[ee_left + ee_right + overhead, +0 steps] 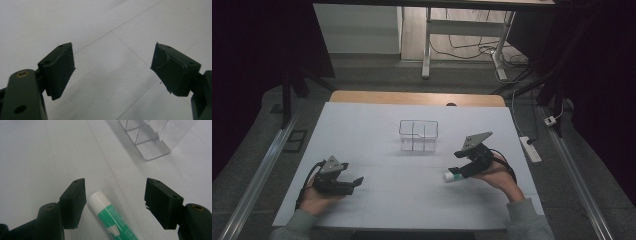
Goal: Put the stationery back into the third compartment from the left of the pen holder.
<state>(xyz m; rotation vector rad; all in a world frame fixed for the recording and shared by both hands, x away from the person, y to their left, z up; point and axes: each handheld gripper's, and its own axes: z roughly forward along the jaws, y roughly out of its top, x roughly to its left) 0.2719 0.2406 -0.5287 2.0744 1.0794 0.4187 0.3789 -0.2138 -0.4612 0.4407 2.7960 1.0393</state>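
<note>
A glue stick (453, 176) with a white cap and green label lies flat on the white table cover, right of centre. My right gripper (458, 165) hangs over it, held in the person's right hand. In the right gripper view the glue stick (112, 220) lies between the spread jaws of the gripper (115, 192), close beside the left pad, with a wide gap to the right one. My left gripper (353, 173) rests near the front left of the table in the person's left hand. Its jaws (112, 65) stand wide apart with only bare table between them.
A clear plastic organizer (418, 135) with several compartments stands at the middle of the table, behind the right gripper; its corner (150, 142) rises ahead in the right gripper view. The white cover (412, 200) spans the table; a wooden edge (417, 97) runs along the far side.
</note>
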